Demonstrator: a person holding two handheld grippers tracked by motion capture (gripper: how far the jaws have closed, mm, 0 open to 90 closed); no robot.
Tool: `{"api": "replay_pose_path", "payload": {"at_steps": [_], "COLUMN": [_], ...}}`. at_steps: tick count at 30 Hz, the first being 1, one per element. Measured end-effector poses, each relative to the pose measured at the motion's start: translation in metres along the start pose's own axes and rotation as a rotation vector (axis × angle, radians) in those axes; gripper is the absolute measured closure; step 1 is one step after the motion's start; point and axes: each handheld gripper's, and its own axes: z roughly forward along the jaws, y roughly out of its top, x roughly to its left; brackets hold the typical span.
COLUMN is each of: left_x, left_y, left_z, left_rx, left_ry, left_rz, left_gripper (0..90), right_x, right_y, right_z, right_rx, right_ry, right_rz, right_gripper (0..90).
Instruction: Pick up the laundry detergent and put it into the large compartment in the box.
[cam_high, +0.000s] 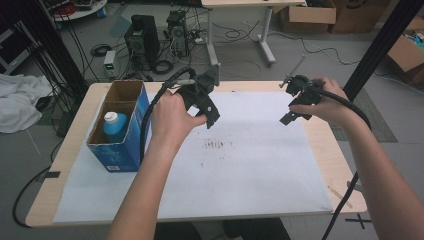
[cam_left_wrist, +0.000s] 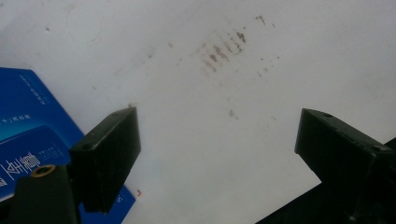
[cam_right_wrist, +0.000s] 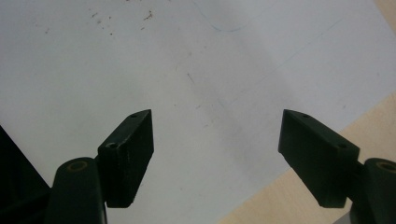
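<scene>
Nearest the viewer, a person's two forearms reach up over a table covered by a white sheet with a brown smudge. The left tongs and right tongs hover above it, both spread wide and empty. Beside the left hand stands an open blue box holding a bottle with a white cap; this looks like the approach, and next the left tongs likely must swing over and descend onto that bottle.

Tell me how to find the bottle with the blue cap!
Look at the table's left side, where an open blue box stands on the white sheet. The bottle stands inside it, in the nearer compartment. It's the box's one bright blue thing with a white shoulder.
</scene>
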Motion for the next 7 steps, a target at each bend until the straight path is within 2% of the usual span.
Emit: {"api": "replay_pose_path", "payload": {"at_steps": [7], "left_x": [-0.002], "left_y": [0.0018], "left_z": [-0.001], "left_rx": [-0.006], "left_ry": [-0.003], "left_rz": [0.004], "left_gripper": [14.7], "right_x": [-0.0006], "right_y": [-0.0034], "right_z": [-0.0005], "right_rx": [-0.002], "right_ry": [0.001], "right_rz": [0.007], "right_gripper": [26.7]}}
